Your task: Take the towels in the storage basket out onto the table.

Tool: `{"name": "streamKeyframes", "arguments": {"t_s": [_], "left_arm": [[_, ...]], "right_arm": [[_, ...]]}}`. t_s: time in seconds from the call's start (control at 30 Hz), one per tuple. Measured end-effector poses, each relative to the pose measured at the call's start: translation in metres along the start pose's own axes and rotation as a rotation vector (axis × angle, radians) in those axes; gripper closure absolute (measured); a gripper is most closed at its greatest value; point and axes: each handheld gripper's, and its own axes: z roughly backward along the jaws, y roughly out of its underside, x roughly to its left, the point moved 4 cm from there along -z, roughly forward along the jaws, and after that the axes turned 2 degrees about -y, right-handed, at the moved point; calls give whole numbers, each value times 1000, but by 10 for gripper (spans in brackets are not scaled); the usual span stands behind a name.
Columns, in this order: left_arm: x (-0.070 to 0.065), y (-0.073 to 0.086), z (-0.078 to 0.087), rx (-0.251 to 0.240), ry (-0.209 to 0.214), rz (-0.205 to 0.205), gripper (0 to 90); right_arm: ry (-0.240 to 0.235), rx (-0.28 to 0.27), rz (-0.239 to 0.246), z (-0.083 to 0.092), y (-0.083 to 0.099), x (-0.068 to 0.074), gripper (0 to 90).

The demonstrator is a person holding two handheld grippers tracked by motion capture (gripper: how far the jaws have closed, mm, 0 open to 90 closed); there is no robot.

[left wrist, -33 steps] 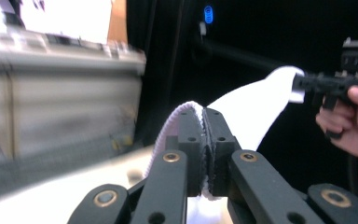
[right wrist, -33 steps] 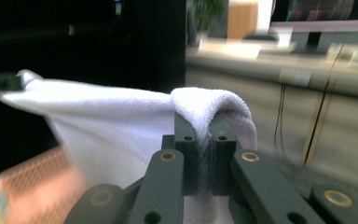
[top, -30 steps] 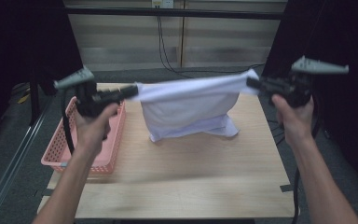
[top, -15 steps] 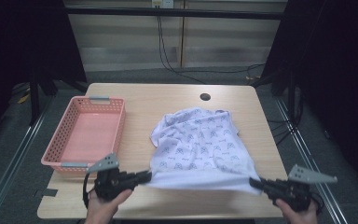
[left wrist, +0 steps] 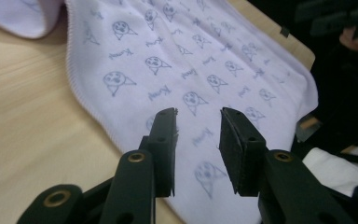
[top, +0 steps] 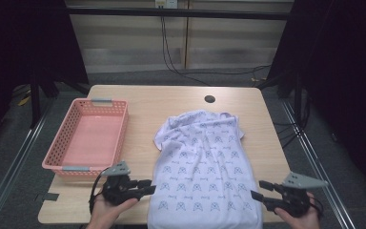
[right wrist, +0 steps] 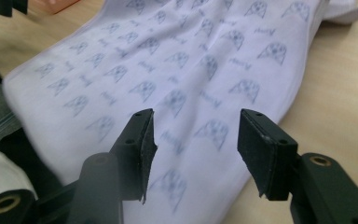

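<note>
Pink plastic mesh, one rectangular basket (top: 86, 138), sits at the left of your one pale wooden table (top: 181, 98); just right of its near end, your left gripper (top: 148, 186) has its jaws freshly parted, nothing pinched, beside the garment's left edge. One white T-shirt printed with small blue figures (top: 202, 167) lies flat on the table between your two grippers, its hem hanging over the near edge. Your right gripper (top: 259, 191) has also just been opening, gripping nothing.

No legible text on shirt (top: 205, 167)
</note>
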Motion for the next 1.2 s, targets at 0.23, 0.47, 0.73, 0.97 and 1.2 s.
{"name": "streamKeyframes", "arguments": {"t_s": [0.23,0.47,0.73,0.97,1.2], "left_arm": [[29,-18,-49,93,-40,-54,657],[42,-15,-63,119,-80,-41,589],[27,0,-54,148,-119,-129,865],[7,18,-37,212,-47,-100,882],[-16,41,-16,242,51,-102,867]], "right_arm": [[49,99,19,-52,-14,-43,518],[57,192,48,-83,-10,-49,454],[43,215,106,-73,0,-26,814],[-64,267,63,-47,19,-7,840],[-164,343,115,-36,27,17,784]]}}
